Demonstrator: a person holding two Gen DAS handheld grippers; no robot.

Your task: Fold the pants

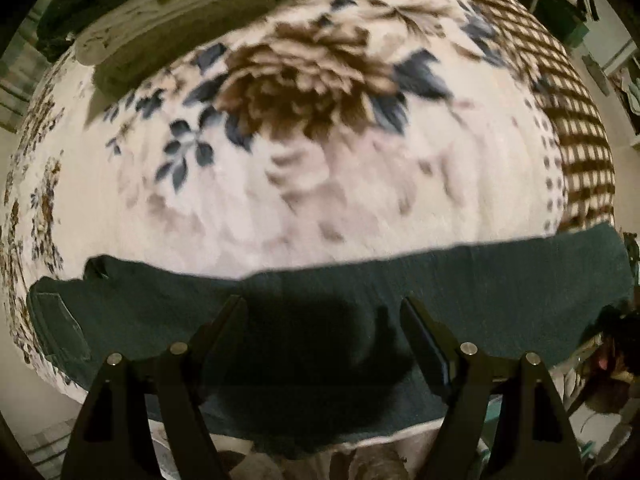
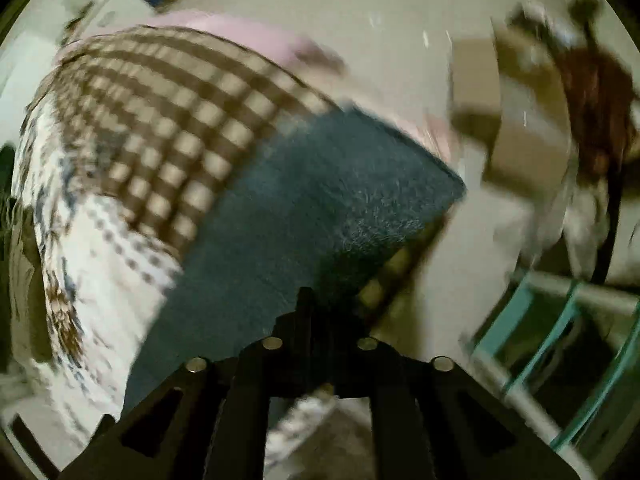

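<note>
Most of the scene is a floral blanket (image 1: 280, 208), with the dark green pants (image 1: 360, 300) laid along its near edge. Over them the left gripper (image 1: 322, 308) hangs with its jaws spread wide and empty. Pinched tight on the right leg end, the right gripper (image 2: 306, 296) risks dragging the flat cloth askew if it pulls unevenly.
</note>
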